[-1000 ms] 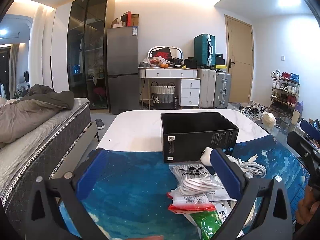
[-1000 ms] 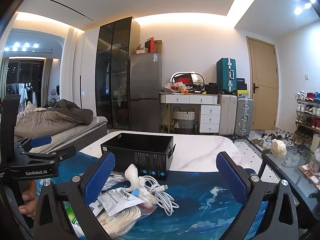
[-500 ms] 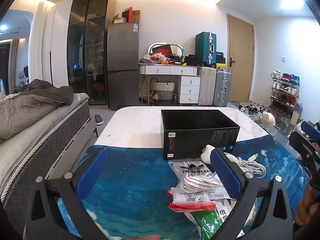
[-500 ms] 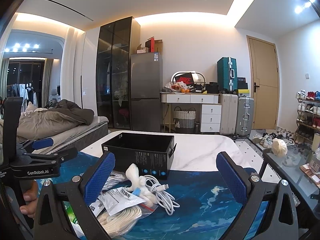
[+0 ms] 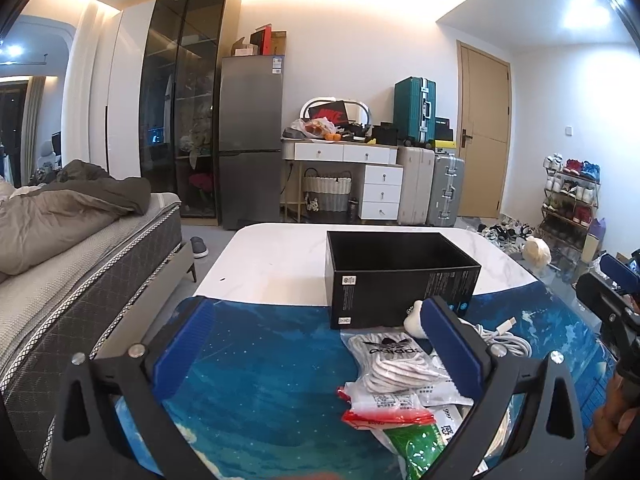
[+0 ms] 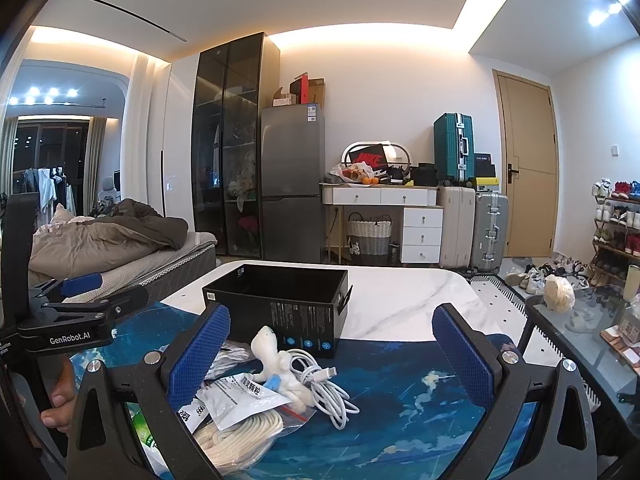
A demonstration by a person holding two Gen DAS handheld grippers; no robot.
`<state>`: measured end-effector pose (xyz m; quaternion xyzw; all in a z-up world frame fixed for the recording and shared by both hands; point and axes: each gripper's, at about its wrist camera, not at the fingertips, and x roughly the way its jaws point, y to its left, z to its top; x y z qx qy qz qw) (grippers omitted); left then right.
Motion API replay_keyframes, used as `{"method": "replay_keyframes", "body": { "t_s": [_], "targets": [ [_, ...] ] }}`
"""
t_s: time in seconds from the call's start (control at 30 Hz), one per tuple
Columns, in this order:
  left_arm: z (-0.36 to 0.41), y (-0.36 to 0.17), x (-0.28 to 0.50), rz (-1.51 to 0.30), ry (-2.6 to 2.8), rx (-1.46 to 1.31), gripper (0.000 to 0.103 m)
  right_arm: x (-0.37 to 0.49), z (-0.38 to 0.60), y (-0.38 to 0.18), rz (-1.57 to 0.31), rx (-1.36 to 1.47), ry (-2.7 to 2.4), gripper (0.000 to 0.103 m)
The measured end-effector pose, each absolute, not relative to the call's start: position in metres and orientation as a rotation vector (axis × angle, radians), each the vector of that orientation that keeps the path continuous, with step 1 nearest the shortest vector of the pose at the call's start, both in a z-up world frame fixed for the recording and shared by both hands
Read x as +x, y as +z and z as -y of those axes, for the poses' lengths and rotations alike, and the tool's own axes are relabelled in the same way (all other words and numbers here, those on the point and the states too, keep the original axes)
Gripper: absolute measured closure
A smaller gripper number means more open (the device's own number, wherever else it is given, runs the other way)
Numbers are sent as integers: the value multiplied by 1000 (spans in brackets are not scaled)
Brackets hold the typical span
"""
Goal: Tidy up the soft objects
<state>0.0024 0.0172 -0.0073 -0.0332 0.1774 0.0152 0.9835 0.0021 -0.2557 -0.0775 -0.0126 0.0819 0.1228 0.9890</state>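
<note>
An open black box stands on the table. In front of it lies a pile of soft things: a bag of white laces, a red-and-white packet, a green packet, a white plush toy, a white cable and a bag of cream rope. My left gripper is open and empty, just left of the pile. My right gripper is open and empty, over the cable.
A blue mat covers the near part of the white marble table. A bed stands at the left. A glass side table and a shoe rack stand at the right.
The left wrist view has shifted slightly up, so the box and pile sit a little lower. The right gripper has hardly moved. Both stay open.
</note>
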Motion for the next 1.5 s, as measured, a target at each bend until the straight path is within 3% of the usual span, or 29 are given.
{"method": "replay_keyframes", "body": {
  "t_s": [0.6,0.83,1.17,1.33,1.5],
  "targets": [
    [-9,-6,5,-371,45,-24,0,2,253,-74,-172,-17,266,0],
    [-4,5,18,-445,-26,-13,0,8,254,-49,-184,-1,308,0],
    [2,11,75,-769,-187,-11,2,78,230,-21,-531,-133,395,1],
    [9,-7,95,-887,-227,24,14,112,212,-39,-709,-210,462,16],
    [18,-19,105,-957,-269,62,14,137,201,-66,-842,-231,520,26]
  ]
}}
